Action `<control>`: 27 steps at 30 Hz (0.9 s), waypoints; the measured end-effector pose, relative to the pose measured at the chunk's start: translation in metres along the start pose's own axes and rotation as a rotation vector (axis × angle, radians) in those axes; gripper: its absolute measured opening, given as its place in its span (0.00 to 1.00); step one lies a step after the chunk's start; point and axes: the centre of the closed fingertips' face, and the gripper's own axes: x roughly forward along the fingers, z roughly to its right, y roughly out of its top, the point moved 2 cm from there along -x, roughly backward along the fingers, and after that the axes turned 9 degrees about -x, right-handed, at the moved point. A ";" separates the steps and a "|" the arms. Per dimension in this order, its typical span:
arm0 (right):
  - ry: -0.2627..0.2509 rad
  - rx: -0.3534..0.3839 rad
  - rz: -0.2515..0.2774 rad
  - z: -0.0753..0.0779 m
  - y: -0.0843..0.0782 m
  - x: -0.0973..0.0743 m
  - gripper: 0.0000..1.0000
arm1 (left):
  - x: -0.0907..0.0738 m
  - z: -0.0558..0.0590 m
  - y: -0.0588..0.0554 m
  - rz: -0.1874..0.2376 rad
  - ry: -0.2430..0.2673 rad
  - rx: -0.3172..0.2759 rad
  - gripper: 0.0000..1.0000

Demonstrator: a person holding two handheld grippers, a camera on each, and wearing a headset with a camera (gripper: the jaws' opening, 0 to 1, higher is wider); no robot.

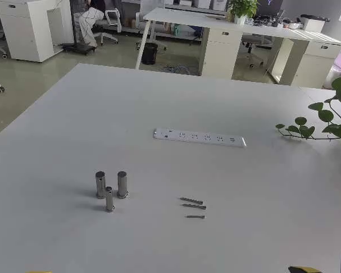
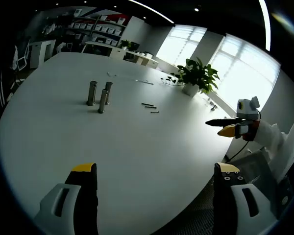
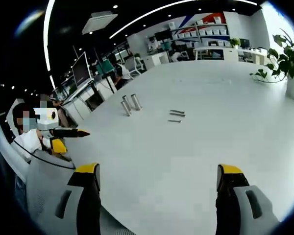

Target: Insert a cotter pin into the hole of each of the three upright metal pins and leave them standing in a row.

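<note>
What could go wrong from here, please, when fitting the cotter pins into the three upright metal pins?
The three upright metal pins stand bunched closely, so reaching for one could knock a neighbour over. The cotter pins lie flat, thin and close together on the table, so the open right hand-held gripper might slip off one or catch two.

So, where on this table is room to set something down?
Bare: between the metal pins and the cotter pins, the table in front of both, and behind them up to the power strip. Crowded: within each group.
</note>
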 end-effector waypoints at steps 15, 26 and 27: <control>0.005 0.003 -0.005 -0.003 -0.003 0.000 0.95 | 0.002 -0.002 -0.002 -0.014 -0.003 0.001 0.99; 0.005 0.000 -0.013 -0.003 -0.002 0.000 0.95 | 0.004 -0.003 -0.002 -0.027 -0.004 0.003 0.99; 0.006 0.000 -0.013 -0.004 -0.002 0.000 0.95 | 0.004 -0.003 -0.002 -0.027 -0.003 0.003 0.99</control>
